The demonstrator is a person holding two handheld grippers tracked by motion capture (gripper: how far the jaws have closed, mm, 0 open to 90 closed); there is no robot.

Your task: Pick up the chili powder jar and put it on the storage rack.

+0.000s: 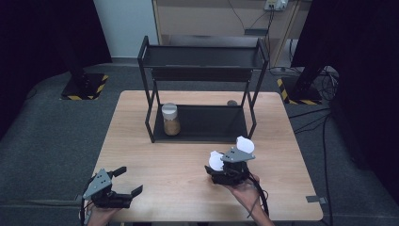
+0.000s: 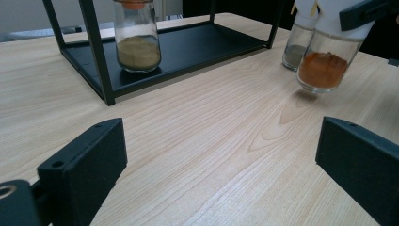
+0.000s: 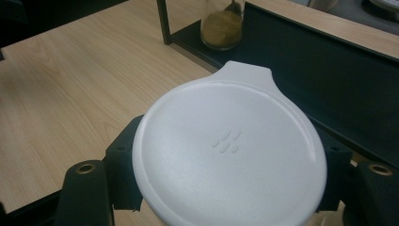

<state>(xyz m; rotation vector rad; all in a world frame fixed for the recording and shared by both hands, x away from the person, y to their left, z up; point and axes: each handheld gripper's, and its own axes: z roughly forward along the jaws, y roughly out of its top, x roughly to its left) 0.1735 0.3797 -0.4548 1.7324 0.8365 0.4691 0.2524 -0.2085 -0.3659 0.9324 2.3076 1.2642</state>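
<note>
Two sets of tongs are in our hands over the wooden surface (image 1: pixel 155 165). Our right tongs (image 1: pixel 225 164) are clamped on a jar of orange powder (image 2: pixel 324 66), jaws pressing either side just under its white lid (image 3: pixel 230 150). In the left gripper view this jar hangs tilted just above the surface, a small shadow under it. Just beside it, toward the rack, stands a second jar with darker grey contents (image 2: pixel 296 49), also white-lidded. Our left tongs (image 1: pixel 123 181) gape wide with nothing between the jaws, low at the near left corner of the surface, well apart from the jars. On the bottom shelf of the black rack (image 1: pixel 202 125) stands a third jar holding tan powder (image 1: pixel 171 120), at the shelf's left end.
</note>
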